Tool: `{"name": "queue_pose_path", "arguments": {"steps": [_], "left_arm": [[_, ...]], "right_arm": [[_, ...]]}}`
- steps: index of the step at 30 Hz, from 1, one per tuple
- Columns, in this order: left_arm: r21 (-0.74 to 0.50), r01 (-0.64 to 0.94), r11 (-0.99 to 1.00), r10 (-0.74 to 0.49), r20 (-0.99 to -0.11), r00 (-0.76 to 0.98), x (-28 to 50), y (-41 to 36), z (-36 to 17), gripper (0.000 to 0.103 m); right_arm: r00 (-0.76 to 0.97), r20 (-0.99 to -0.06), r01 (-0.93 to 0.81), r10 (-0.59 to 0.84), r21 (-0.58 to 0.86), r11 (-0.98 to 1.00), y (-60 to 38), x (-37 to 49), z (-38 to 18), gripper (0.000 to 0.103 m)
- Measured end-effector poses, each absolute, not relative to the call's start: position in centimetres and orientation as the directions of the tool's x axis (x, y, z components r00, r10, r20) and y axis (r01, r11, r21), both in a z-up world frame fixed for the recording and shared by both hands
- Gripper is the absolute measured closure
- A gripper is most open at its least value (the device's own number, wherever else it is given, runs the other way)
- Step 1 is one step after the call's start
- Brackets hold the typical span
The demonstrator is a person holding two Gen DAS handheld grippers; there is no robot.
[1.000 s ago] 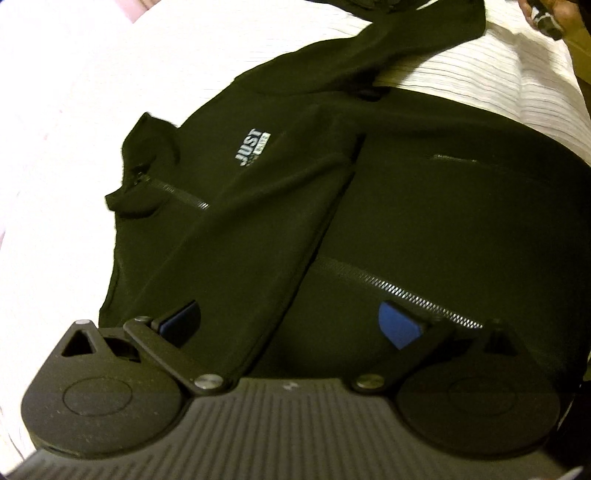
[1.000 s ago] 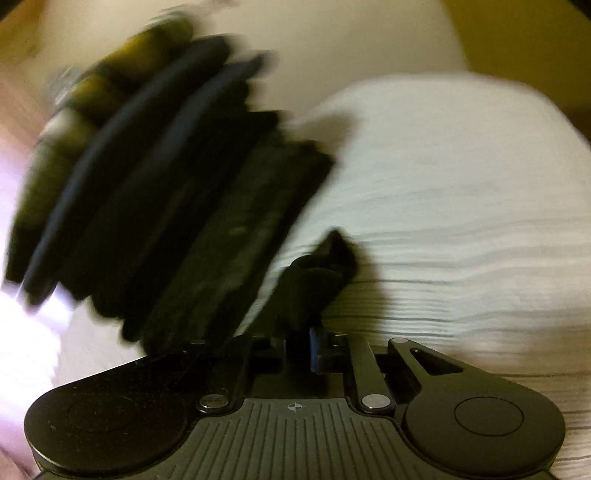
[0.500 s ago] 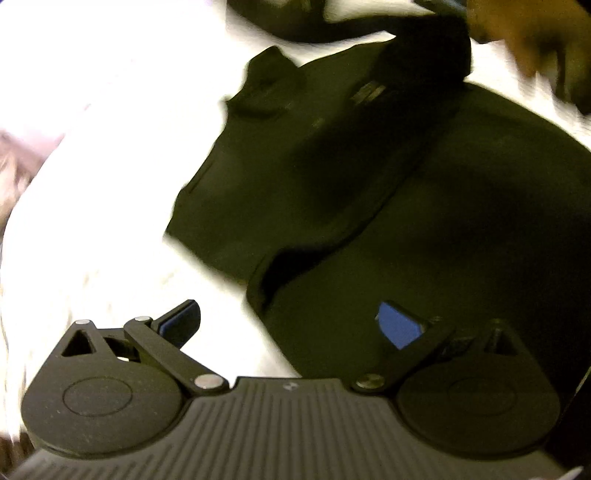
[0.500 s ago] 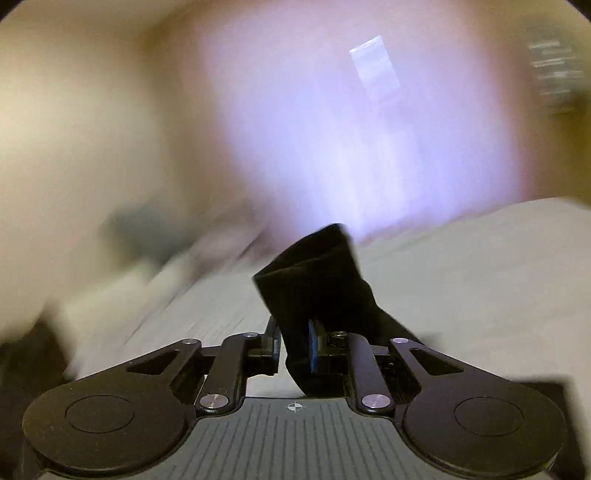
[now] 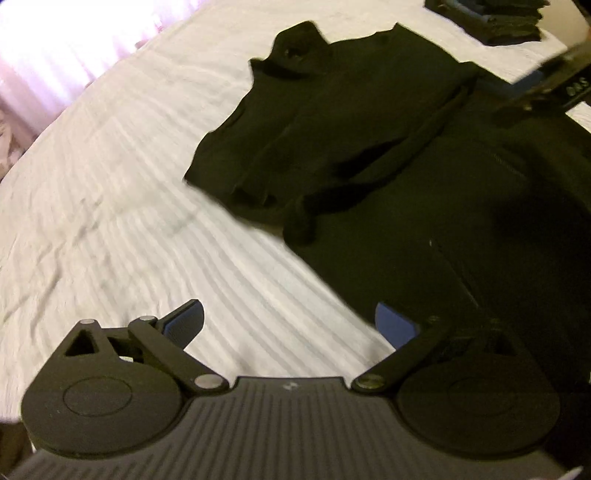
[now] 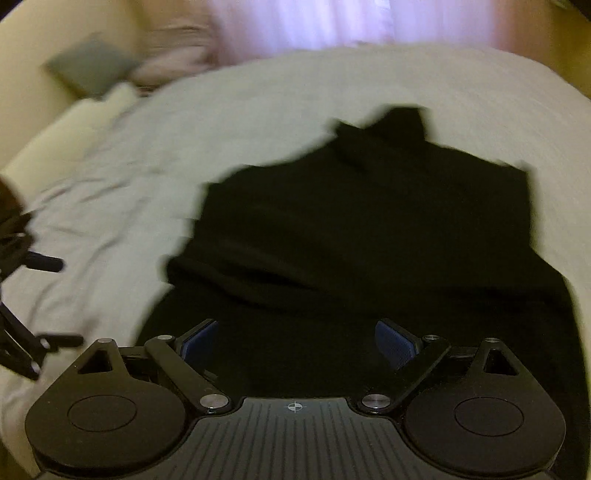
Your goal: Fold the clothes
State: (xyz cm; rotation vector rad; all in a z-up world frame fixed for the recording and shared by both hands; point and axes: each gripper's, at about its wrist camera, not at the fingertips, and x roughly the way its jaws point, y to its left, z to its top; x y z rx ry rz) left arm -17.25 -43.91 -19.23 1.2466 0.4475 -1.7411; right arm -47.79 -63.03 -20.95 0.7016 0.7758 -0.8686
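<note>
Right wrist view: our right gripper point(image 6: 295, 343) hangs wide apart and empty right over the black jacket point(image 6: 369, 229), whose length runs straight away toward its collar. Our left gripper point(image 5: 288, 325), equally spread and empty, hovers over the white bedspread point(image 5: 110, 184); the jacket lies to its right, so our right is nearer.

A big bed point(image 5: 110, 206) with a white stripy sheet holds a black jacket point(image 5: 369, 147), spread out flat. A pile of dark folded clothes point(image 5: 491, 18) sits at the far corner.
</note>
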Motion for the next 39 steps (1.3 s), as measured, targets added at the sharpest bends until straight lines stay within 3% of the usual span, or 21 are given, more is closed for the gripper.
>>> {"name": "queue_pose_path", "arguments": {"steps": [6, 15, 19, 24, 26, 30, 34, 39], "left_arm": [[0.219, 0.778, -0.588, -0.482, -0.868, -0.12, -20.0, -47.0, -20.2, 0.005], [0.233, 0.68, -0.696, -0.466, -0.866, -0.179, -25.0, -50.4, -22.7, 0.005], [0.115, 0.773, -0.624, -0.353, -0.924, -0.148, -24.2, -53.0, -25.4, 0.005], [0.082, 0.834, -0.546, -0.288, -0.953, -0.095, -22.8, -53.1, -28.1, 0.005], [0.092, 0.842, -0.532, -0.294, -0.952, -0.082, -22.8, -52.8, -28.0, 0.005], [0.119, 0.86, -0.495, -0.307, -0.951, -0.045, -23.0, -52.0, -26.9, 0.005], [0.13, 0.881, -0.454, -0.349, -0.936, -0.042, -23.7, -49.8, -25.0, 0.005], [0.092, 0.878, -0.469, -0.338, -0.937, -0.082, -26.2, -46.3, -23.6, 0.005]], "right_arm": [[0.278, -0.887, 0.944, -0.37, 0.18, 0.277, -62.2, -52.0, -19.4, 0.009], [0.328, -0.893, 0.919, -0.308, 0.227, 0.321, -64.5, -55.0, -19.8, 0.009], [0.394, -0.852, 0.909, -0.345, 0.307, 0.282, -69.6, -55.9, -20.9, 0.009], [0.527, -0.763, 0.85, -0.374, 0.476, 0.227, -76.5, -56.4, -23.6, 0.009], [0.569, -0.73, 0.822, -0.378, 0.524, 0.225, -79.1, -56.5, -25.1, 0.009], [0.491, -0.783, 0.867, -0.382, 0.483, 0.124, -81.1, -60.0, -27.7, 0.009], [0.468, -0.789, 0.867, -0.398, 0.497, 0.035, -79.7, -64.0, -26.5, 0.009], [0.469, -0.826, 0.881, -0.312, 0.464, 0.095, -74.1, -65.2, -25.2, 0.009]]}}
